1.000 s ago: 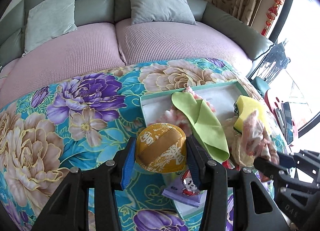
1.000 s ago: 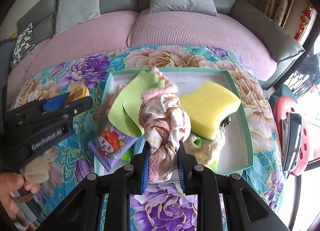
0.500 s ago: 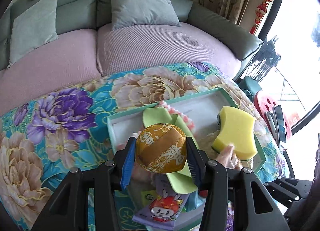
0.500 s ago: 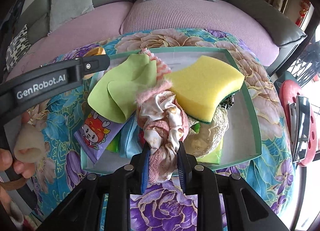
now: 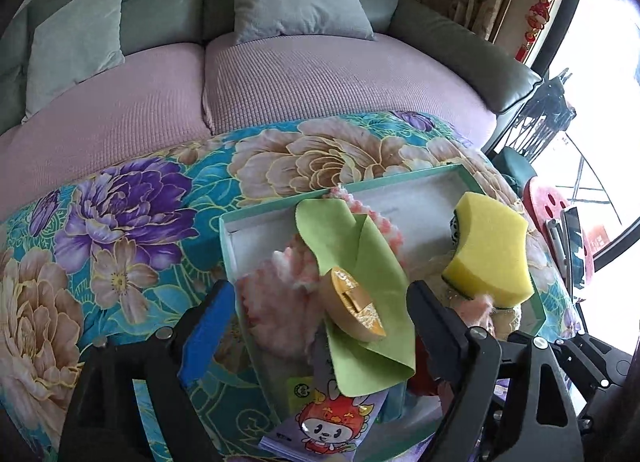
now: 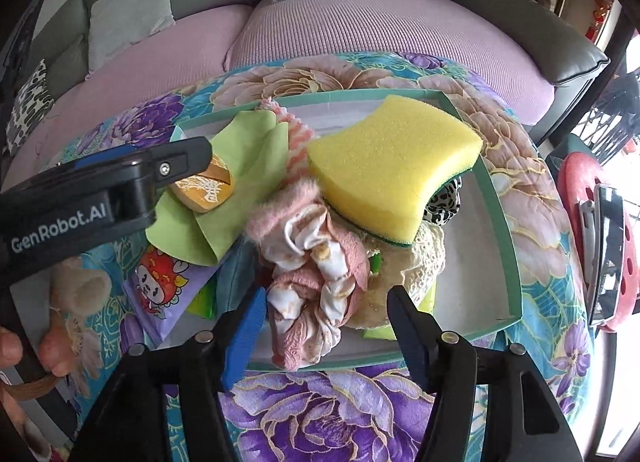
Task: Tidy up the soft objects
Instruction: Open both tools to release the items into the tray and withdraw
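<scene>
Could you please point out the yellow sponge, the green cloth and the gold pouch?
yellow sponge (image 6: 394, 160), right wrist view, top face.
green cloth (image 5: 362, 258), left wrist view, centre fold.
gold pouch (image 5: 354, 304), left wrist view, patterned face.

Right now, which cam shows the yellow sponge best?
Right wrist. The yellow sponge sits near centre there, its whole top face and green scrub layer visible on the pile in the green tray. Left wrist shows it smaller, off to the right and tilted.
</scene>
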`<state>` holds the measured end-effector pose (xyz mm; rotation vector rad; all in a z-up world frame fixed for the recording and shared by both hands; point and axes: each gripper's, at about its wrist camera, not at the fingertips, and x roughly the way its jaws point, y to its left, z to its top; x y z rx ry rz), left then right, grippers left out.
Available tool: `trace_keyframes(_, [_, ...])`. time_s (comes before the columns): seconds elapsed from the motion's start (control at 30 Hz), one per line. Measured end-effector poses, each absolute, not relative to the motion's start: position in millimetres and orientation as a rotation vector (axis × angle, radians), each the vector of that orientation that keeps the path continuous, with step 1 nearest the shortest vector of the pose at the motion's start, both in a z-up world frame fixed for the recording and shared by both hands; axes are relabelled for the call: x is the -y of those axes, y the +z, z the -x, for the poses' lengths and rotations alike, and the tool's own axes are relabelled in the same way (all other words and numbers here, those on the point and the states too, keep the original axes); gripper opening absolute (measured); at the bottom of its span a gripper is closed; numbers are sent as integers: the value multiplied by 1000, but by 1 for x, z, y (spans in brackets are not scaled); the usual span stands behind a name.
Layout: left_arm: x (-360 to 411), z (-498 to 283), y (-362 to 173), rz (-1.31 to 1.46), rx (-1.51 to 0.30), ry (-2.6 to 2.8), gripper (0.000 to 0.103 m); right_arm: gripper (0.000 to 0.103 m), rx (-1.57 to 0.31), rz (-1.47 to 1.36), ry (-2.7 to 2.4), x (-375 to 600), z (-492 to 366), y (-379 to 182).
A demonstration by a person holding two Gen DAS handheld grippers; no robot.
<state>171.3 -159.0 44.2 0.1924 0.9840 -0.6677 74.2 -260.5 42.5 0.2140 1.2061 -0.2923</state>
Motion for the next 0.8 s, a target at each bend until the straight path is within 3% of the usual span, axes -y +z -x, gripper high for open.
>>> trace_keyframes(0.1, [150, -170, 44, -197, -974, -634, 96, 92, -1204, -207, -295, 260, -72, 42])
trace_keyframes(0.27, [128, -162, 44, -190, -964, -586, 97, 103, -1195, -199, -302, 258, -68, 44])
trace_keyframes(0.8, [56, -113, -1, -170, -1056, -387, 98, 103, -1201, -172, -266, 225, -44, 34])
